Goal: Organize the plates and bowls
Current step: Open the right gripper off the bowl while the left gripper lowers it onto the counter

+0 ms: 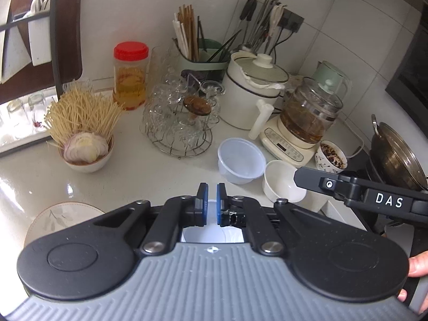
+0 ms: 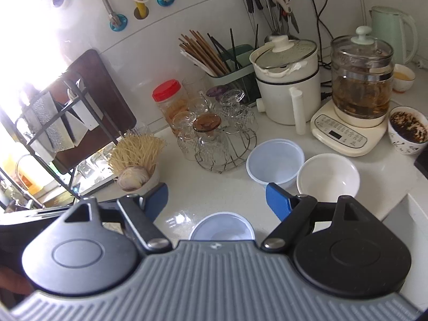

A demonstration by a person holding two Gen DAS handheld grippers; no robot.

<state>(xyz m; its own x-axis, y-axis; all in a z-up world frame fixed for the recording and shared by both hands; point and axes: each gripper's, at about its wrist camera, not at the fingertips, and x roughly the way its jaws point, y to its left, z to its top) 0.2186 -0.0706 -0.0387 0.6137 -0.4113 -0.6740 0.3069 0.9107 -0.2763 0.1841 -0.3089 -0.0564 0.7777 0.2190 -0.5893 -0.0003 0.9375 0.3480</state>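
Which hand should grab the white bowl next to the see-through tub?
Probably the right. The right gripper is open and empty, with the white bowl just ahead. The left gripper is shut, farther from that bowl.

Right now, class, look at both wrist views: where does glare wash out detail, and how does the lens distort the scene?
Right wrist view: window glare blanks the upper left, bleaching the wall above the dish rack; the countertop shows a soft sheen. Left wrist view: only the top-left corner burns out, with a bright patch by the floral plate. Both views: fisheye bends the tile seams into curves.
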